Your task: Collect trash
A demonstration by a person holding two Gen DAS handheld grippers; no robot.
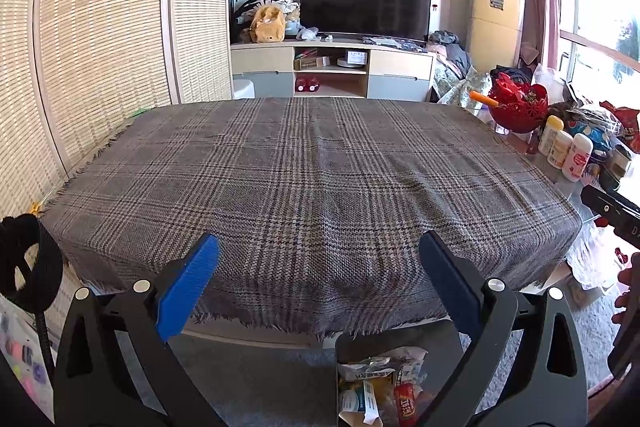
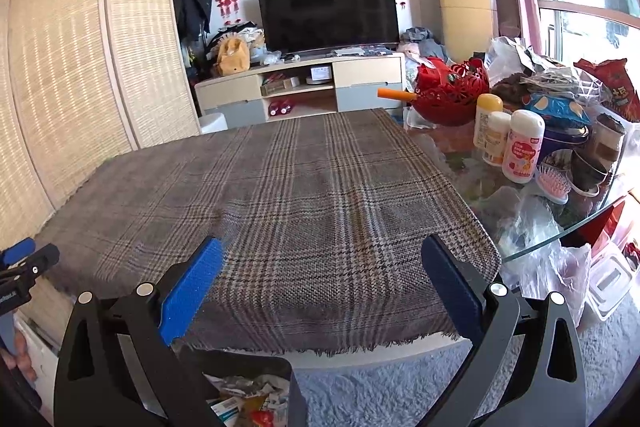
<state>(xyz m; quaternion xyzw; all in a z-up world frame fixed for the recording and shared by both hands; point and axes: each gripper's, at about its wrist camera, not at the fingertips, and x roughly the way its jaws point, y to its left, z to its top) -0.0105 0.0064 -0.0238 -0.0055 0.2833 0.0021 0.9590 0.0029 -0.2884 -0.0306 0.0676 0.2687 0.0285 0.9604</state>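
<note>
A: Why do the left gripper (image 1: pixel 319 257) and right gripper (image 2: pixel 322 261) hover spread and empty above the plaid cloth (image 1: pixel 304 171)?

B: The cloth looks bare; wrappers (image 1: pixel 380 387) sit in the bin (image 1: pixel 400 341) below its near edge.

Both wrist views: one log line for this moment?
left gripper: open, empty | right gripper: open, empty | grey plaid tablecloth: bare | dark trash bin: holds wrappers

The grey checked cloth (image 1: pixel 312 179) on the table lies bare, with room to pass all over it. At its right side stand a red lacy bowl (image 2: pixel 452 95), white plastic bottles (image 2: pixel 522 151) and a pink hairbrush (image 2: pixel 554 183), packed close together. Below the near edge sits a dark bin of wrappers (image 1: pixel 380 383).
</note>
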